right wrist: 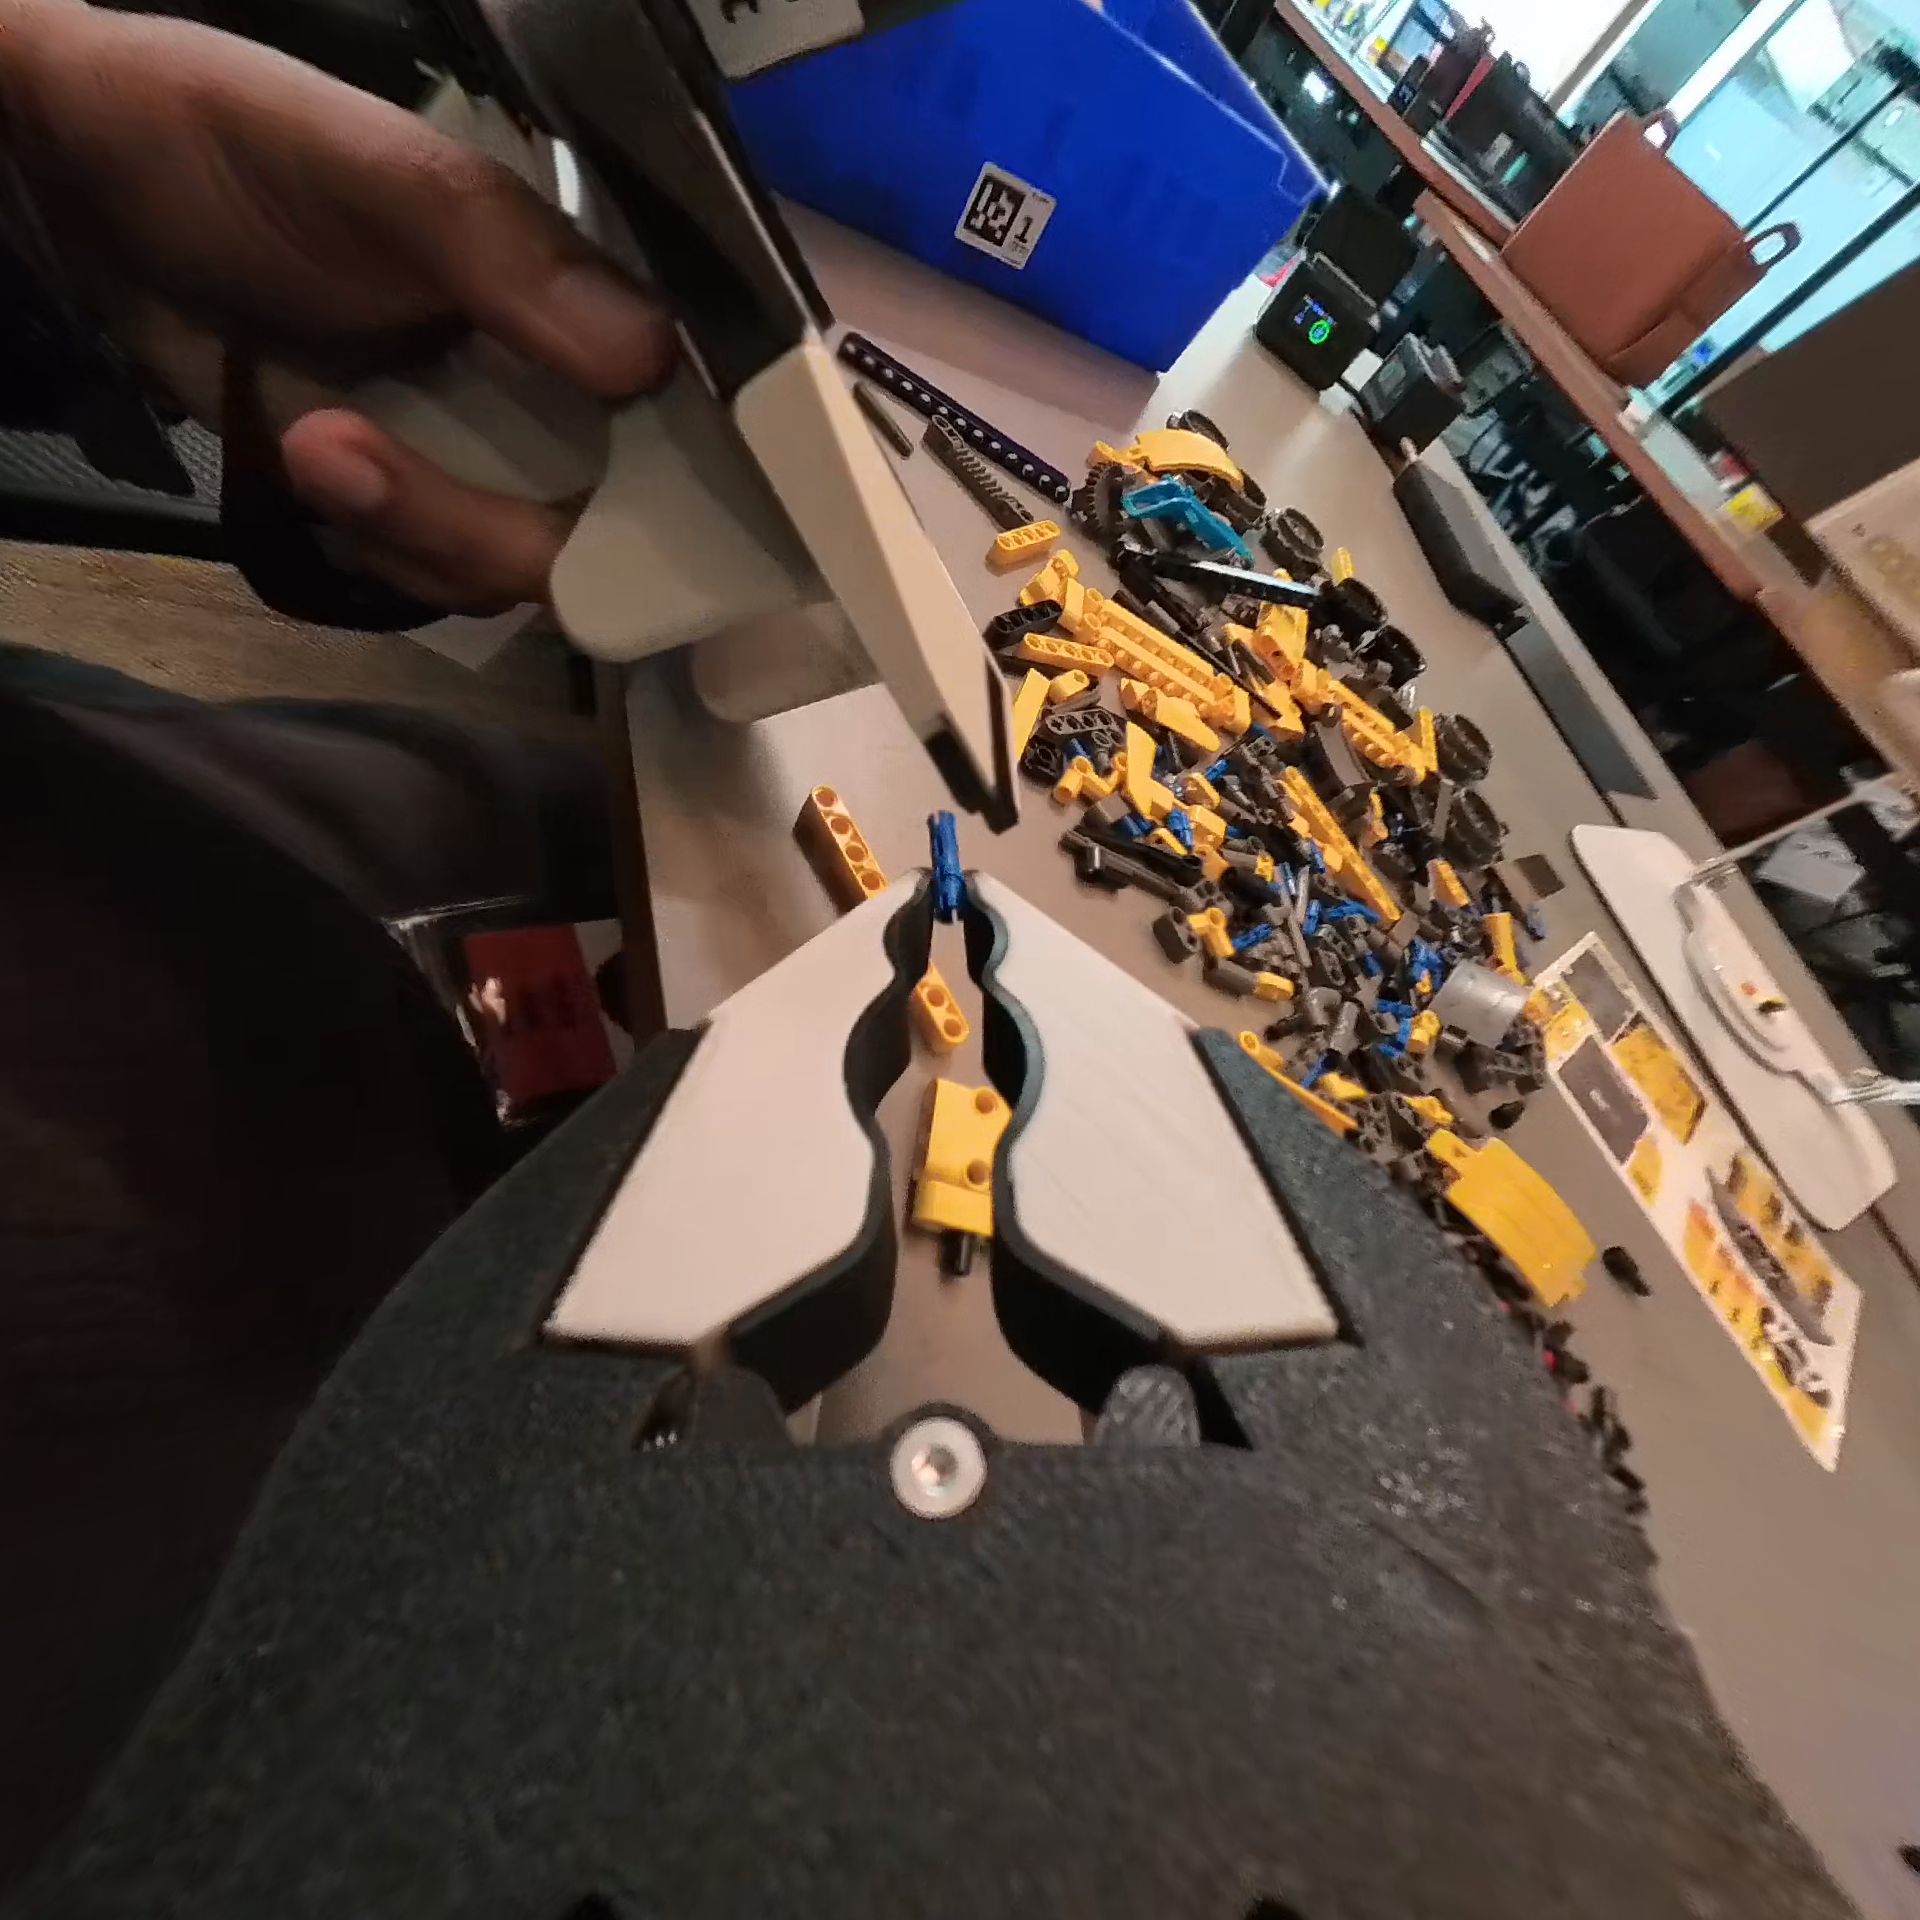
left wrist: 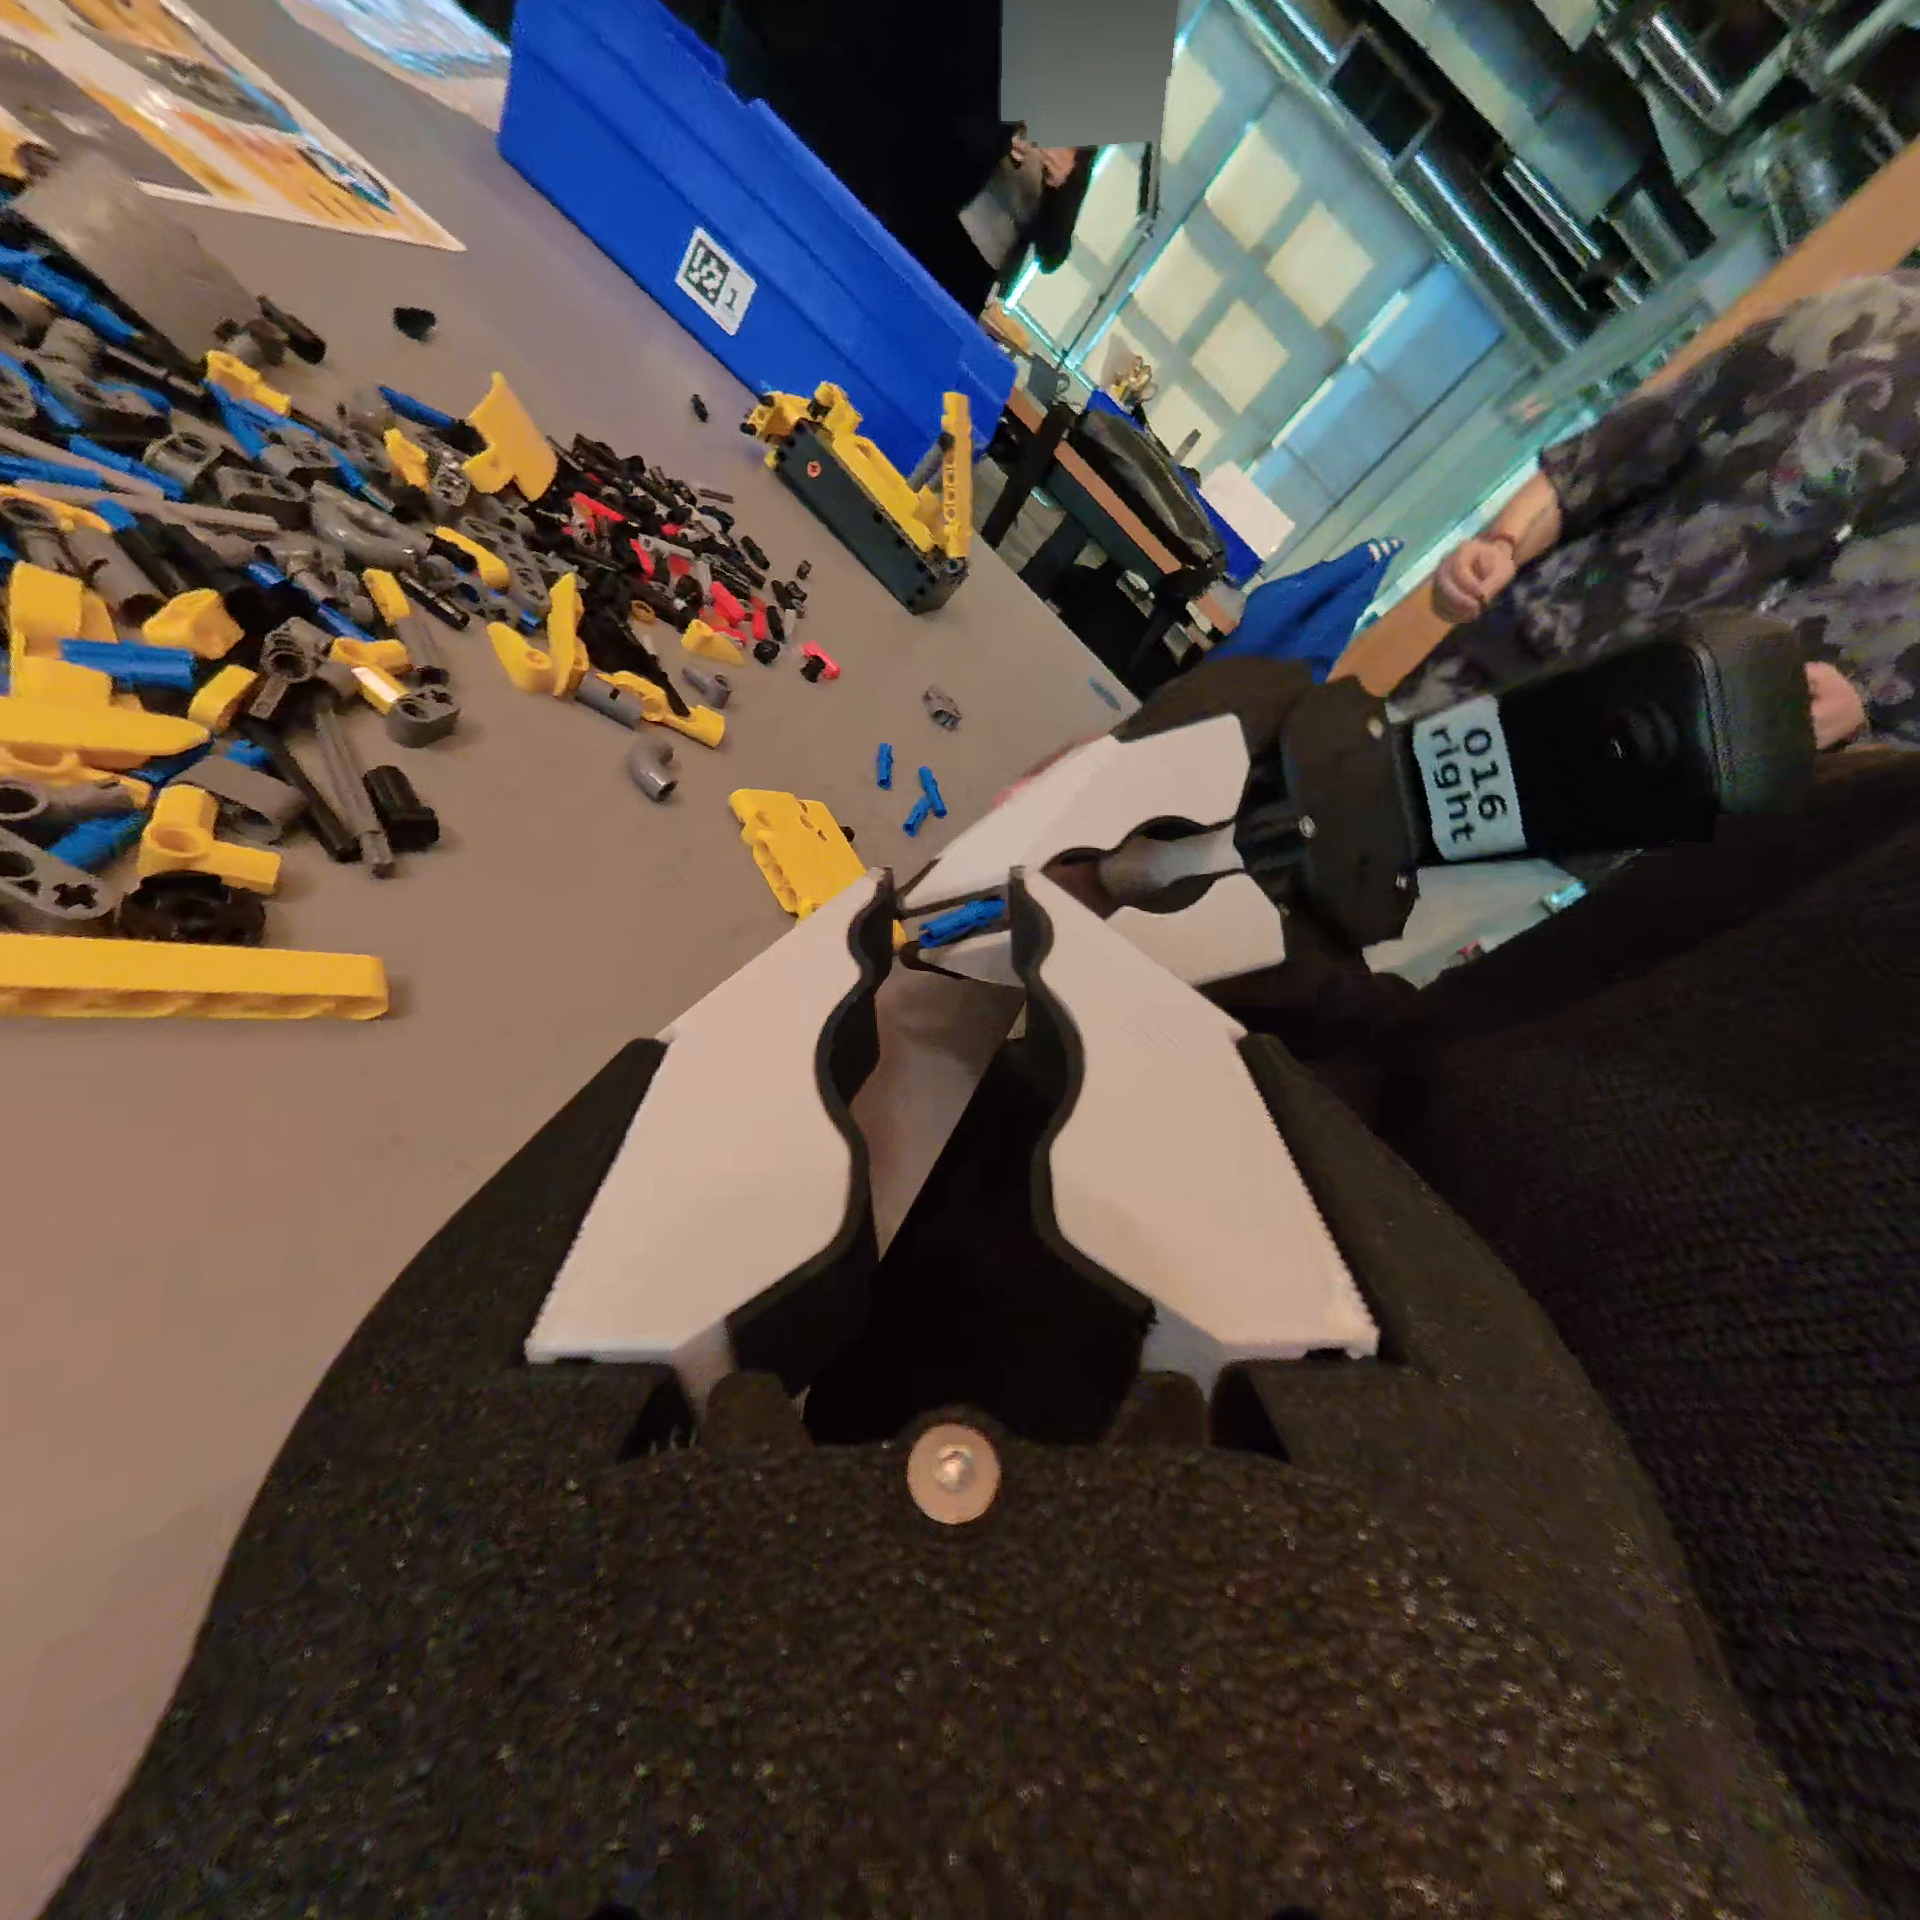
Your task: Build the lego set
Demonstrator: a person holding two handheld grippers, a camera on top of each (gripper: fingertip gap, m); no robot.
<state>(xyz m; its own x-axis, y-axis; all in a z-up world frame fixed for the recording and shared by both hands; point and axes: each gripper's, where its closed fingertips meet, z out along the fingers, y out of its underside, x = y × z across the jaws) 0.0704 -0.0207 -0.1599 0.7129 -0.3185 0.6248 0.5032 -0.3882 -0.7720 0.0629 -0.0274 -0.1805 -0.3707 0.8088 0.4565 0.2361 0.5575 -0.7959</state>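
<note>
Right gripper (right wrist: 945, 888) first: jaws pinched almost together, clamped on a small blue connector pin (right wrist: 943, 868) that stands upright out of the fingertips, held above the grey table (right wrist: 727, 800). The left gripper (left wrist: 953, 904) comes in to meet it, with its jaws at a narrow gap. From its own camera the pin lies crosswise in that gap. From the right wrist view the left tip hangs just beside the pin's top end, and I cannot tell whether it touches. A hand (right wrist: 312, 260) grips the left tool's white handle. Directly under the right jaws lie a yellow holed beam (right wrist: 844, 842) and a yellow connector block (right wrist: 961, 1153) with a black pin at its end, both loose on the table and on the near side, away from the blue bin (right wrist: 997, 125). Moving out, a big heap of loose parts (right wrist: 1299, 790) in yellow, black, grey and blue spreads between the grippers and the blue bin, with wheels on its bin side. A half-built yellow and dark frame (left wrist: 873, 488) sits just beside the blue bin's front wall. A printed instruction sheet (right wrist: 1704, 1205) lies well apart from the bin, beyond the heap's far edge.
</note>
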